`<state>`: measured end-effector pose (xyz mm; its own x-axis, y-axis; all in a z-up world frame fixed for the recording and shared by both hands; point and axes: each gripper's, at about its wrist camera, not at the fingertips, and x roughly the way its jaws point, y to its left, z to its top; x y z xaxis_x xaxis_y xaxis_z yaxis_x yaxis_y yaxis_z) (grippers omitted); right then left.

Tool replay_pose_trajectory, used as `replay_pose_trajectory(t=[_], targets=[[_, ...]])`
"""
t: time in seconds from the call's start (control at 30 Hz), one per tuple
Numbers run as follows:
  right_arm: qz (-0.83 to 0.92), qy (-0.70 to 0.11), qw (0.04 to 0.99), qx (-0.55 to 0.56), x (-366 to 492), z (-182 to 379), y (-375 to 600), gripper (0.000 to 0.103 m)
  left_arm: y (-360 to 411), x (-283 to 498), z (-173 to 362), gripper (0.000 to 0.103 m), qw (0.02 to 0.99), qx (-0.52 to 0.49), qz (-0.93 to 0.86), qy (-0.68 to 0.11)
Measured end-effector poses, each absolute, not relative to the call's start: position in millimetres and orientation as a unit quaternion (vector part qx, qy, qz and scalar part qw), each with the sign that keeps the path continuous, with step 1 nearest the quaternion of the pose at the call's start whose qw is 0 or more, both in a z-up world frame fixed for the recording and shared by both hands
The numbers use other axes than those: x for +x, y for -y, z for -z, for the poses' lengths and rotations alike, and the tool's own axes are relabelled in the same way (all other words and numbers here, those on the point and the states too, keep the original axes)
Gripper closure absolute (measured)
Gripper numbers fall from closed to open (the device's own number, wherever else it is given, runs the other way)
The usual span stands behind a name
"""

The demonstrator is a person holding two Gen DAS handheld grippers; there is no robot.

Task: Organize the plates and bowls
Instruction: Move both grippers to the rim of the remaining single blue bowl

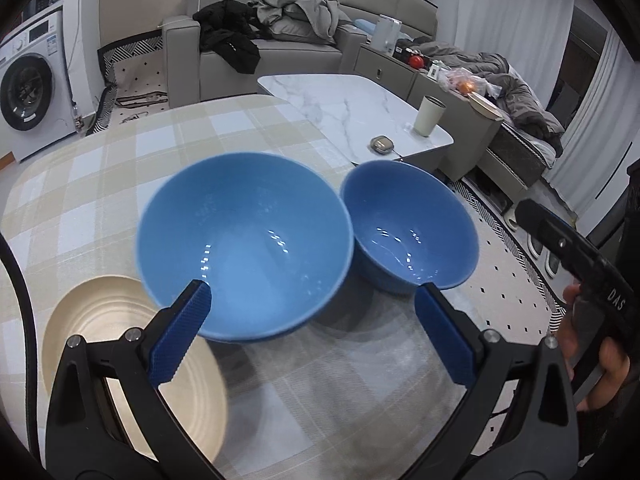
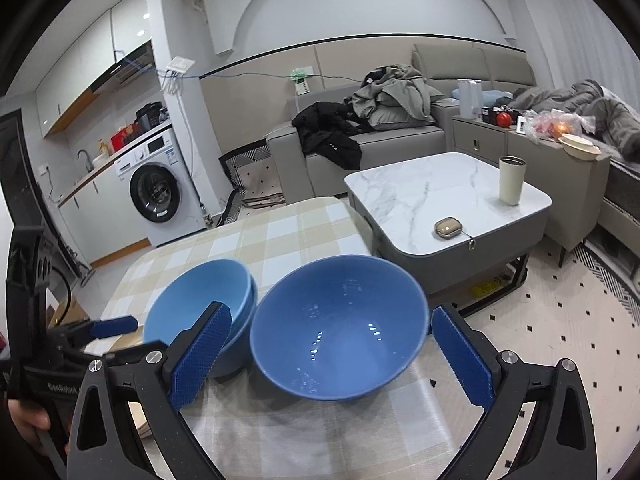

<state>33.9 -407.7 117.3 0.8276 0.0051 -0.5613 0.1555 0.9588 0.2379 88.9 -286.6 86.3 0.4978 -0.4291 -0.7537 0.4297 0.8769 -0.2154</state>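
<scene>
While both bowls sit mouth up, the left gripper (image 1: 312, 308) and right gripper (image 2: 330, 338) gape wide, holding nothing. At center frame, light bowl (image 1: 244, 248) touches dark bowl (image 1: 412, 224). At lower left, the plate (image 1: 100, 320) is partly hidden.

Home living room: sofa (image 2: 372, 140), washing machine (image 2: 154, 192), bed (image 1: 516, 92).

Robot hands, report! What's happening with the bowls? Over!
Both hand-held grippers open: left, right. Lighter blue bowls stacked; darker blue bowl beside. Nothing blocking.

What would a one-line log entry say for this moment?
left tongs: open, at light blue bowls | right tongs: open, around darker blue bowl | beige plate: untouched
</scene>
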Motion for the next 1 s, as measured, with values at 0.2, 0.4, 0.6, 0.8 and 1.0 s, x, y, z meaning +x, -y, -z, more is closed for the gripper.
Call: replay_pose_trajectory(t=[0.2,0.4,0.6,0.8,1.0], targets=[[0.038,-0.290,0.942,0.165,30,-116,427,0.001,311,90,-76,0.007,0.839,-0.035,0.284,-0.463],[0.034,-0.300,0.935,0.188,35,-107,439,0.001,338,87,-71,0.027,0.831,-0.024,0.302,-0.466],[0.033,-0.298,0.933,0.198,37,-102,443,0.004,361,88,-69,0.041,0.823,-0.016,0.309,-0.477],[0.038,-0.304,0.927,0.216,37,-96,451,0.018,377,88,-65,0.042,0.822,-0.007,0.302,-0.483],[0.043,-0.317,0.920,0.227,43,-84,458,0.025,388,88,-56,0.042,0.822,-0.004,0.295,-0.486]])
